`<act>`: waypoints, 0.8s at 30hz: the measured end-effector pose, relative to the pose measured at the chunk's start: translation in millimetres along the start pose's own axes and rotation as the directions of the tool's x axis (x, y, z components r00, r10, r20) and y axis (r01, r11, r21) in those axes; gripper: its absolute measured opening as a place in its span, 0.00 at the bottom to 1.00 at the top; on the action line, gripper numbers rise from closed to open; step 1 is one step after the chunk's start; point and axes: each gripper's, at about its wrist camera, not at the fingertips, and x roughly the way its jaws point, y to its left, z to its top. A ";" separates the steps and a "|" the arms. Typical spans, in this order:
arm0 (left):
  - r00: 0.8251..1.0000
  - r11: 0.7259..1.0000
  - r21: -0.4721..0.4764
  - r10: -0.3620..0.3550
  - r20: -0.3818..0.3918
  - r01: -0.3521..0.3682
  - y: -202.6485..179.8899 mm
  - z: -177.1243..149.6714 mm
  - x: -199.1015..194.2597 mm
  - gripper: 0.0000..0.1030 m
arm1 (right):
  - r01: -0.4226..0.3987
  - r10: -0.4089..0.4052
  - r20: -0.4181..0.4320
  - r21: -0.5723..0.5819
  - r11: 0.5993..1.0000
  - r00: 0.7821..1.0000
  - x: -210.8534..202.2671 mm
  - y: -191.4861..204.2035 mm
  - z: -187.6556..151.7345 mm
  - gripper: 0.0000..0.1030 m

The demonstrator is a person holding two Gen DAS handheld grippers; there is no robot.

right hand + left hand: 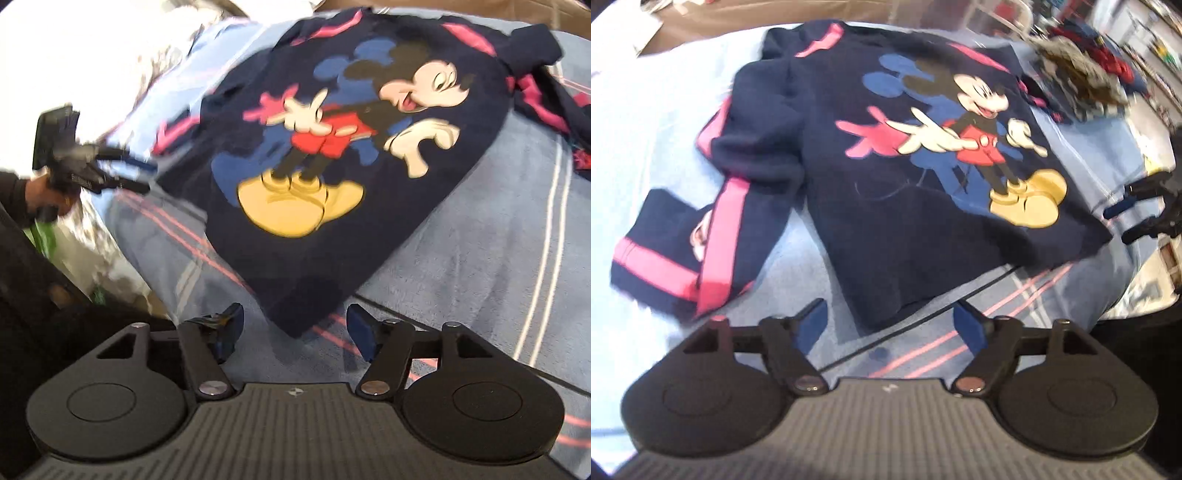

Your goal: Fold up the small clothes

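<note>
A navy sweatshirt (886, 206) with a Mickey Mouse print and pink stripes lies flat, front up, on a light blue blanket (665, 122). Its left sleeve (720, 236) is bent beside the body, cuff folded over. My left gripper (890, 325) is open, just short of the bottom hem, touching nothing. My right gripper (293, 326) is open at the hem's other corner; the sweatshirt (332, 166) fills that view. Each gripper shows in the other's view, the right one (1134, 218) at the far right, the left one (133, 173) at the left, held by a hand.
The blanket (498, 240) has pink and white stripes and drops off at its near edge. A pile of other clothes (1082, 85) lies at the back right. Brown cardboard (713, 18) runs along the far side.
</note>
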 end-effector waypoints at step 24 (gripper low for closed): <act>0.984 0.936 -0.327 -0.164 -0.072 0.132 40.7 20.3 25.1 0.03 | -0.223 0.178 0.135 0.637 0.738 0.975 -6.3 -56.9 -9.0 0.08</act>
